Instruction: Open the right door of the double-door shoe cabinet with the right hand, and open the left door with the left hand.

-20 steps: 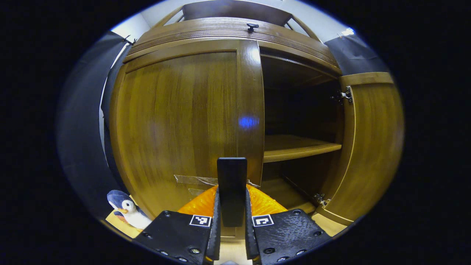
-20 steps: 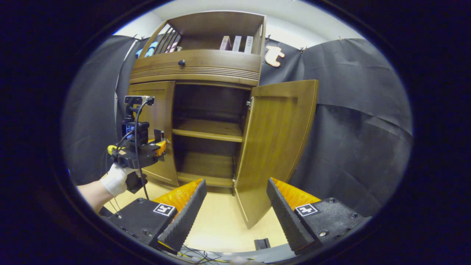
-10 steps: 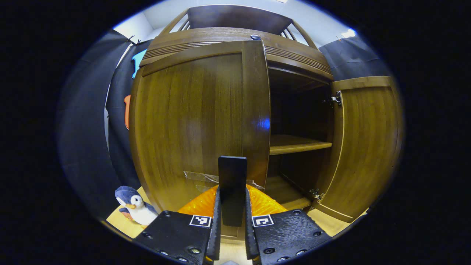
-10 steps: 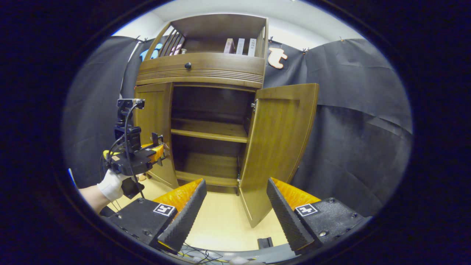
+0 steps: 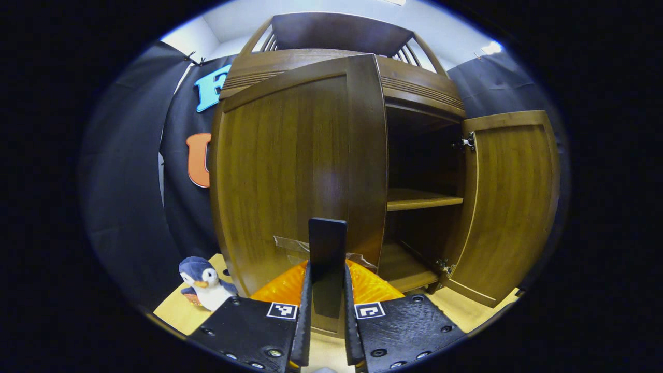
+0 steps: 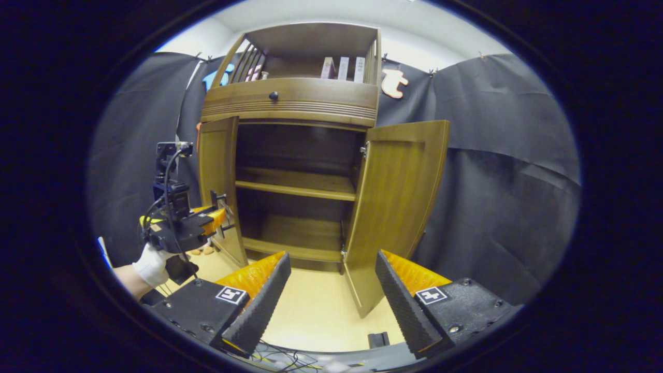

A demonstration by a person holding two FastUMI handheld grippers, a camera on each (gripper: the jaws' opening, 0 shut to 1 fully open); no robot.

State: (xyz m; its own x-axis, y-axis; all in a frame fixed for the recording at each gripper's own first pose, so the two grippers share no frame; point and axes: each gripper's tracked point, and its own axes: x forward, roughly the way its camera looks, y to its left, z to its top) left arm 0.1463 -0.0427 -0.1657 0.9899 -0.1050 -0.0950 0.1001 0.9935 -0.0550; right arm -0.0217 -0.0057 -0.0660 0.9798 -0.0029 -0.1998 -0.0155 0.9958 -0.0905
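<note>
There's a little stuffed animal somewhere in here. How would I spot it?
Start at the wooden shoe cabinet and follow its half-open left door down to the floor. Beside the door's bottom corner sits the plush penguin, the one soft toy among wood and black cloth, with a white belly and an orange beak.

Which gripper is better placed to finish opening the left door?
Left. The left gripper is shut on the left door's handle, with the left door partly open. The right gripper is open, off the cabinet.
</note>
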